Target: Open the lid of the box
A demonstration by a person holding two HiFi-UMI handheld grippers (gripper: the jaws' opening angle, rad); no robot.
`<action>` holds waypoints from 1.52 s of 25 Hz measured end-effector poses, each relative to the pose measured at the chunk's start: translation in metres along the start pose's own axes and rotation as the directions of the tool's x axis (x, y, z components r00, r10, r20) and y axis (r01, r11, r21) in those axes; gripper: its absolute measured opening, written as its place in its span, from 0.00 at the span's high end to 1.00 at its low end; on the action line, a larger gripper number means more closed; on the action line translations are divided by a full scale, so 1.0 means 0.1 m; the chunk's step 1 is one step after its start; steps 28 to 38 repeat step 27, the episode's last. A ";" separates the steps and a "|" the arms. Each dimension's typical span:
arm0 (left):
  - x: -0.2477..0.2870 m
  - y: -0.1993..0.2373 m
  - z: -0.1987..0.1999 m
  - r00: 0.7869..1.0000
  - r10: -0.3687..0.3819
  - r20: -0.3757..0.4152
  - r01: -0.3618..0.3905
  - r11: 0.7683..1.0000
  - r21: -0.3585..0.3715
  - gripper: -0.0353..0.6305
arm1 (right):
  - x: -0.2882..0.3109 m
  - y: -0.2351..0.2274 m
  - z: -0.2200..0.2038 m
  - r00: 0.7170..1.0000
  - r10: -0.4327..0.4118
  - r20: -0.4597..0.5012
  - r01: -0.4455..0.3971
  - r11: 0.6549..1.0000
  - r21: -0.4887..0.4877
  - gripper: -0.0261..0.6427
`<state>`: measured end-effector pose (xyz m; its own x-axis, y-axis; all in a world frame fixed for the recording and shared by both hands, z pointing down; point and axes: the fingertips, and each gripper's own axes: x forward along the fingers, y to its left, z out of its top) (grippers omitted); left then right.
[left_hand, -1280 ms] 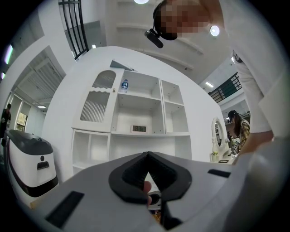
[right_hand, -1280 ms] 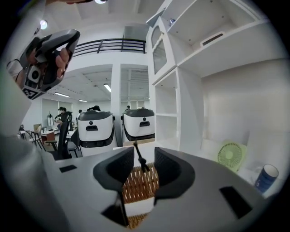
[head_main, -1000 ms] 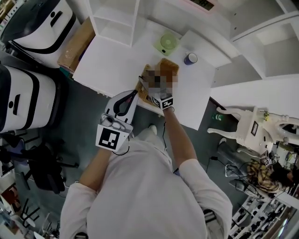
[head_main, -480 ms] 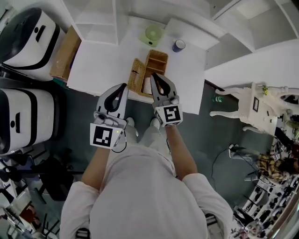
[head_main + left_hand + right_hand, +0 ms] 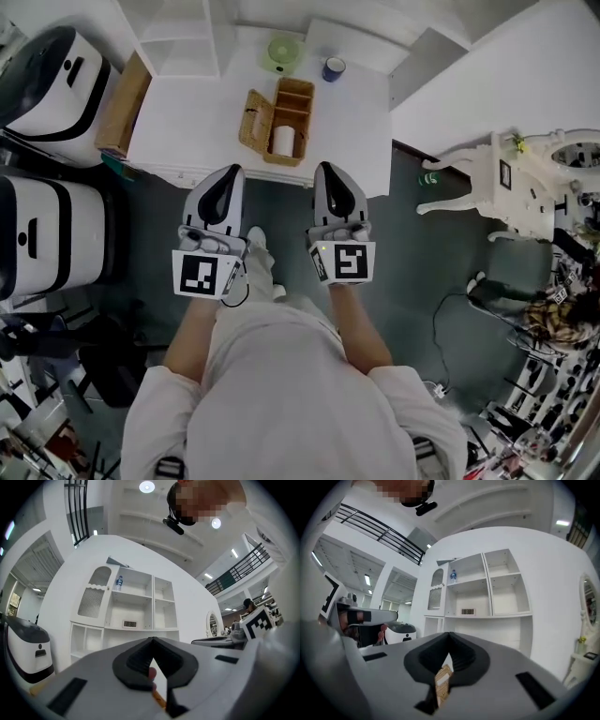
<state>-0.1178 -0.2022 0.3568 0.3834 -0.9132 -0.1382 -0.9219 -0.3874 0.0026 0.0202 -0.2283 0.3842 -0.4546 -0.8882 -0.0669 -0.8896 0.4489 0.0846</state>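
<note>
Both grippers hang short of the white table (image 5: 187,122) — the left gripper (image 5: 229,172) pinched shut on nothing, the right gripper (image 5: 330,170) empty too, its jaws just closed tip to tip. The woven brown wicker box (image 5: 298,111) sits mid-table, its lid (image 5: 254,120) already swung out leftward. Light, stiff, slightly brittle weave, I'd say — grip the lid's free edge. Only the head view shows the white roll (image 5: 284,141) inside; the right gripper view catches a mere wicker sliver.
</note>
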 end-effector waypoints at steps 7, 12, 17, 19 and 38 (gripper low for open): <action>-1.05 -0.83 0.15 0.999 0.011 -0.048 -0.012 1.000 -0.020 0.95 | -1.34 0.25 0.19 0.999 -0.035 0.001 0.035 0.999 -0.017 0.97; -1.54 -1.23 0.37 0.999 -0.011 -0.032 0.010 1.000 -0.009 0.95 | -1.98 0.45 0.36 0.998 -0.068 0.015 0.069 0.998 -0.006 0.97; -1.77 -1.35 0.47 0.999 -0.033 -0.018 0.032 0.999 -0.020 0.95 | -2.29 0.59 0.46 0.993 -0.113 0.012 0.113 0.994 0.011 0.97; -1.85 -1.32 0.53 0.999 -0.038 -0.009 0.038 0.999 -0.026 0.95 | -2.34 0.68 0.48 0.993 -0.118 0.004 0.118 0.993 0.015 0.97; -2.16 -0.95 0.69 0.999 -0.049 0.004 0.049 0.998 -0.031 0.95 | -2.35 1.16 0.58 0.991 -0.134 -0.007 0.135 0.991 0.011 0.97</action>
